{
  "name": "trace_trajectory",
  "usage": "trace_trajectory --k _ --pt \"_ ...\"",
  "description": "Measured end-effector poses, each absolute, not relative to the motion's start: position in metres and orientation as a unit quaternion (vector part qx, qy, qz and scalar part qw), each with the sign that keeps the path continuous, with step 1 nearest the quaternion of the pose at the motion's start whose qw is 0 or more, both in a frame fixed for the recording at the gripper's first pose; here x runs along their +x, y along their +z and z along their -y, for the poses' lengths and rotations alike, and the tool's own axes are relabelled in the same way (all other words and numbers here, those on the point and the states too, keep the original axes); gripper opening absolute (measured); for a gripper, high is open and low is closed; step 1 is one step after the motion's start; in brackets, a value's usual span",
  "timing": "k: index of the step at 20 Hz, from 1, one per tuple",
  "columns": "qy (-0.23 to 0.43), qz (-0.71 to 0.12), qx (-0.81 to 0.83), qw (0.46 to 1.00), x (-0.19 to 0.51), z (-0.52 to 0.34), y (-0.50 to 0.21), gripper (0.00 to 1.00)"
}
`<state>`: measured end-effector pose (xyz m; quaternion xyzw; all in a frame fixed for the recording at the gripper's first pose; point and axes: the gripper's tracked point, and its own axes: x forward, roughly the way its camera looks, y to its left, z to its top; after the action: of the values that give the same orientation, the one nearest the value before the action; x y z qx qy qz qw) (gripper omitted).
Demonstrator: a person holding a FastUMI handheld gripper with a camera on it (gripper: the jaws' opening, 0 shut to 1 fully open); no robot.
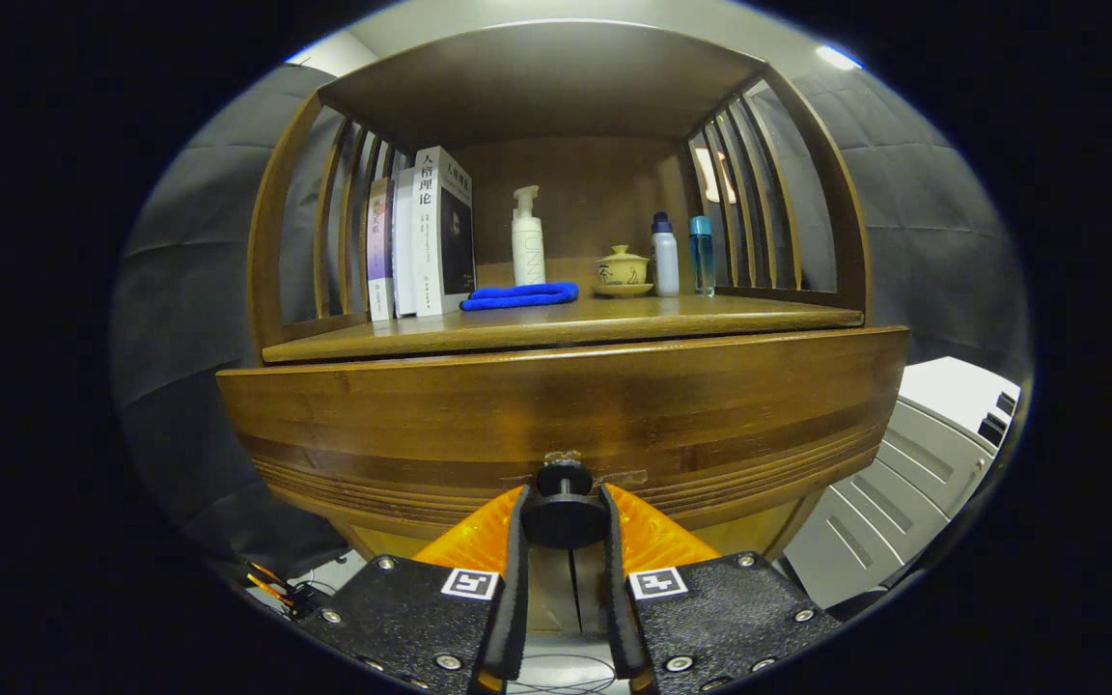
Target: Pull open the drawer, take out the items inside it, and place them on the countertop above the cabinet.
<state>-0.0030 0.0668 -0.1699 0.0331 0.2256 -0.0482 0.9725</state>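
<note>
- Tongs [564, 516] clamped on the drawer knob [564, 514]; both fingers press its round dark head, one on each side.
- Knob sits at the bottom centre of the drawer front [566, 405], on a short stem out of a small metal plate.
- Drawer front is a wide wooden panel with grooved lines along its lower edge. It sits proud of the worktop edge above; can't tell how far it's out, and the inside is hidden, so contents can't be seen.
- Cabinet worktop [710, 314] directly above the drawer, wood, framed by slatted sides and a top board.
- On the worktop, left to right: a row of upright books [421, 236] against the left slats, a folded blue cloth [520, 295] lying flat just beside them, a white pump bottle [528, 239] upright behind the cloth.
- Further right: a lidded tea bowl [623, 268] on its saucer, then a white bottle with dark cap [664, 256] touching or nearly touching it, then a blue bottle [702, 256] close by the right slats.
- Grey and white appliance [913, 454] stands to the right of the cabinet, lower down.
- Loose cables [271, 584] on the floor left of the fingers.
</note>
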Motion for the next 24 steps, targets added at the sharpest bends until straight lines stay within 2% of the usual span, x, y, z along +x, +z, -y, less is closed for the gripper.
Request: trace_trajectory --k 7,20,24 --pt "-0.058 -0.241 0.052 0.967 -0.046 -0.072 -0.160 0.35" --pt "-0.038 -0.268 0.040 0.962 -0.102 -0.084 -0.155 0.35" --pt "-0.037 -0.264 0.038 0.963 -0.108 -0.086 -0.155 0.39"
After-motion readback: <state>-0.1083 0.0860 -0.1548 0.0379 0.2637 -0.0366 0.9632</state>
